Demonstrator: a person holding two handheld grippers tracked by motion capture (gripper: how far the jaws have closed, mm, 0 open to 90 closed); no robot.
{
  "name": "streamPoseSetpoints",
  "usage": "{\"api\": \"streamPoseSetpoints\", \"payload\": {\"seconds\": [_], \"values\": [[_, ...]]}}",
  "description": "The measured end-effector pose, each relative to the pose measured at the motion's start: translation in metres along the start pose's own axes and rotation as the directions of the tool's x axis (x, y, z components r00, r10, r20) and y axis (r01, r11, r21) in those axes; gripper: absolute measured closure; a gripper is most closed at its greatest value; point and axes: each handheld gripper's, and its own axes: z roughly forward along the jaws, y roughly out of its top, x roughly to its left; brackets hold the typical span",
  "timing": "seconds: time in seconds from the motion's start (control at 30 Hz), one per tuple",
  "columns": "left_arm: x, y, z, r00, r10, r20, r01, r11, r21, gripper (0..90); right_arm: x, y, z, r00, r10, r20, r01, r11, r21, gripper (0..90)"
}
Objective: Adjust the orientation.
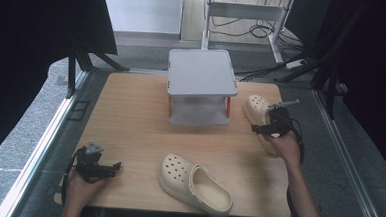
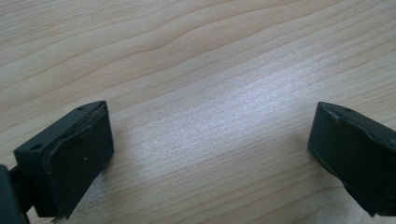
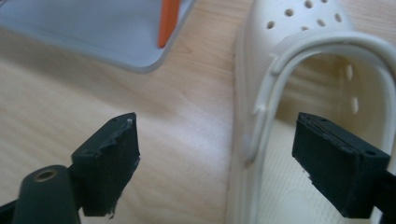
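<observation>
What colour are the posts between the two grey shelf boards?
Orange; the posts of the grey shelf show best in the right gripper view.

Cream clog (image 1: 259,110), foam, perforated toe, heel strap folded forward over the upper (image 3: 299,46). Lies sole-down at the right edge of the wooden table, toe toward the far side, just right of the grey two-tier stand; opening faces up, ribbed footbed visible. Second cream clog (image 1: 195,185), matching, sole-down near the front edge, toe pointing left and away, heel toward the front-right.
</observation>
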Motion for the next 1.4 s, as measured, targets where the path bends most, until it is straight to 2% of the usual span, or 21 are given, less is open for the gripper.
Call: {"api": "streamPoseSetpoints", "payload": {"seconds": [0.1,0.33,0.43,0.5,0.6,0.7,0.8,0.9,1.07,1.2,1.4], "values": [[0.0,0.0,0.0,1.0,0.0,0.0,0.0,1.0,0.0,0.0,-0.007,0.004,0.008,0.9998,0.013,0.014,-0.013,1.0,0.008,19.0],[0.0,0.0,0.0,1.0,0.0,0.0,0.0,1.0,0.0,0.0,-0.013,0.01,0.026,0.9993,0.018,0.034,-0.019,0.999,0.027,33.2],[0.0,0.0,0.0,1.0,0.0,0.0,0.0,1.0,0.0,0.0,-0.015,0.013,0.033,0.9982,0.024,0.055,-0.025,0.999,0.029,43.8],[0.0,0.0,0.0,1.0,0.0,0.0,0.0,1.0,0.0,0.0,-0.018,0.014,0.037,0.9979,0.044,0.047,-0.045,0.999,0.028,51.8],[0.0,0.0,0.0,1.0,0.0,0.0,0.0,1.0,0.0,0.0,-0.02,0.014,0.041,0.998,0.043,0.046,-0.045,0.998,0.039,62.3],[0.0,0.0,0.0,1.0,0.0,0.0,0.0,1.0,0.0,0.0,-0.022,0.013,0.044,0.9956,0.059,0.074,-0.062,0.997,0.045,75.0],[0.0,0.0,0.0,1.0,0.0,0.0,0.0,1.0,0.0,0.0,-0.025,0.011,0.042,0.9945,0.088,0.057,-0.09,0.995,0.032,76.5],[0.0,0.0,0.0,1.0,0.0,0.0,0.0,1.0,0.0,0.0,-0.021,0.01,0.04,0.9943,0.054,0.092,-0.057,0.998,0.03,76.7],[0.0,0.0,0.0,1.0,0.0,0.0,0.0,1.0,0.0,0.0,-0.022,0.005,0.031,0.9949,0.05,0.088,-0.052,0.999,0.012,76.7],[0.0,0.0,0.0,1.0,0.0,0.0,0.0,1.0,0.0,0.0,-0.02,0.001,0.017,0.9965,0.033,0.076,-0.033,0.999,-0.004,76.7],[0.0,0.0,0.0,1.0,0.0,-0.001,0.0,1.0,0.0,0.0,-0.007,-0.007,-0.01,0.9984,-0.011,0.056,0.013,0.999,-0.03,76.6]]}}
